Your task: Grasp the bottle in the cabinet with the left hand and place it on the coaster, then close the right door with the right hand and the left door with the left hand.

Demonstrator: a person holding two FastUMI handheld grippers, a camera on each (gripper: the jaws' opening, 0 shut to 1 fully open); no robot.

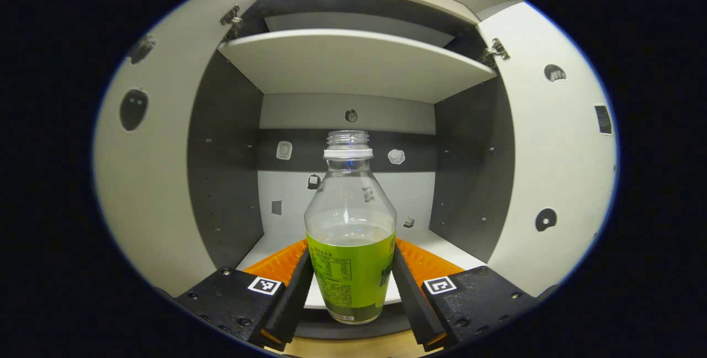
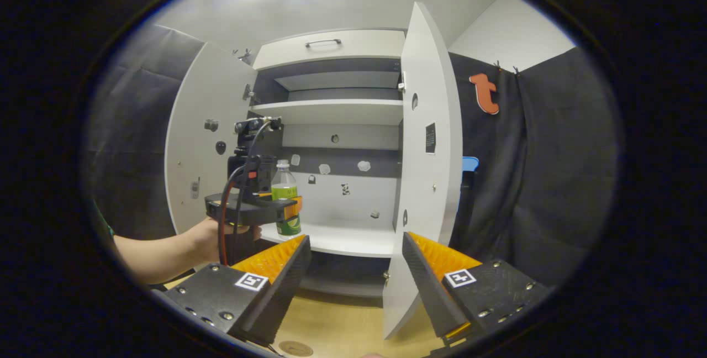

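We are holding the left gripper (image 1: 352, 283) level at the lower centre of the left gripper view, its two fingers standing either side of the clear plastic bottle with the green label (image 1: 350, 247); the fingers are flanking the label closely, but we cannot tell whether both are pressing on it. The bottle is standing upright, long axis vertical, at the front edge of the pale lower shelf (image 1: 431, 239) of the white two-door cabinet (image 1: 353, 59). In the right gripper view, the same bottle (image 2: 285, 198) is appearing left of centre, with the left gripper (image 2: 293, 207) around it. The right gripper (image 2: 356, 278) is spread wide and carrying nothing, pointing at the open right door (image 2: 428, 181). We are judging the round brown coaster (image 2: 295, 348), at the bottom edge on the wooden tabletop (image 2: 342, 325), to be below and in front of the bottle; the left hand is nearer.
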